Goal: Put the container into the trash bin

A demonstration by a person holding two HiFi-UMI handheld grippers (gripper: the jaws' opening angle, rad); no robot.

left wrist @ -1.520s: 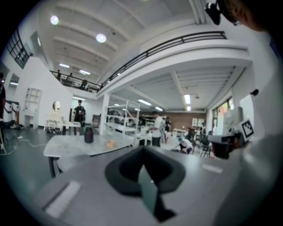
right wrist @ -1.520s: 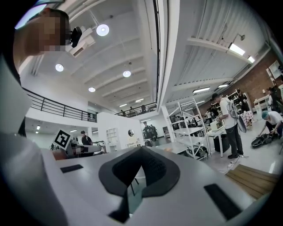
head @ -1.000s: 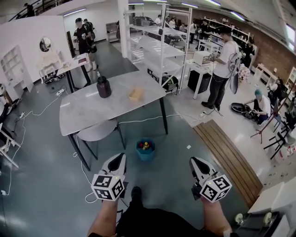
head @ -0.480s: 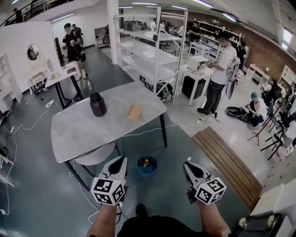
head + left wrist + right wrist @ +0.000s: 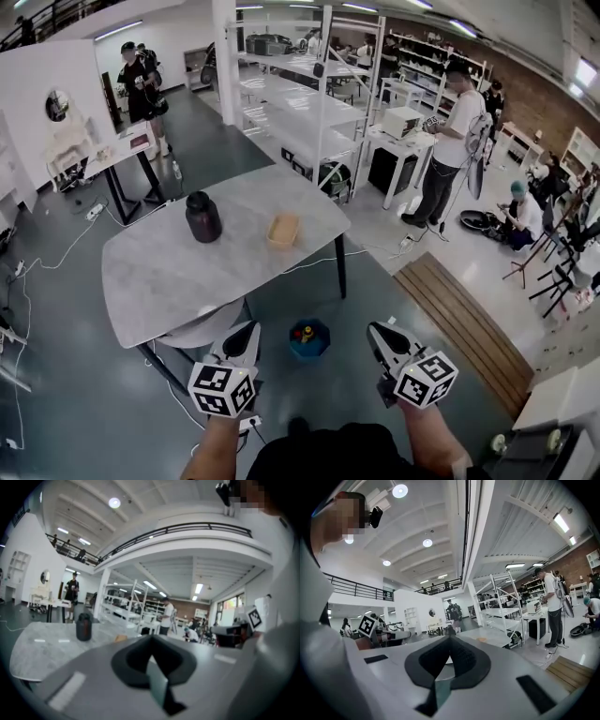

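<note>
The container (image 5: 283, 231) is a small tan open box that rests on the grey table (image 5: 159, 277), right of a dark jar (image 5: 202, 217). A blue trash bin (image 5: 309, 338) with some items inside stands on the floor by the table's near edge. My left gripper (image 5: 250, 327) is held low at the table's front edge, left of the bin, its jaws shut and empty. To the right of the bin, my right gripper (image 5: 373, 329) is also shut and empty. The left gripper view shows the shut left gripper (image 5: 151, 637), the jar (image 5: 84, 626) and the container (image 5: 121, 638) beyond it. The right gripper (image 5: 450, 637) looks shut in its own view too.
A round stool (image 5: 202, 330) sits under the table. White shelving (image 5: 309, 103) stands behind the table, and a white cable (image 5: 309, 260) runs across the floor. A person (image 5: 450, 141) stands at the right, and wooden planks (image 5: 459, 314) lie on the floor nearby.
The table and bin have come nearer in the head view, as both grippers advance toward them together. Both stay shut and empty.
</note>
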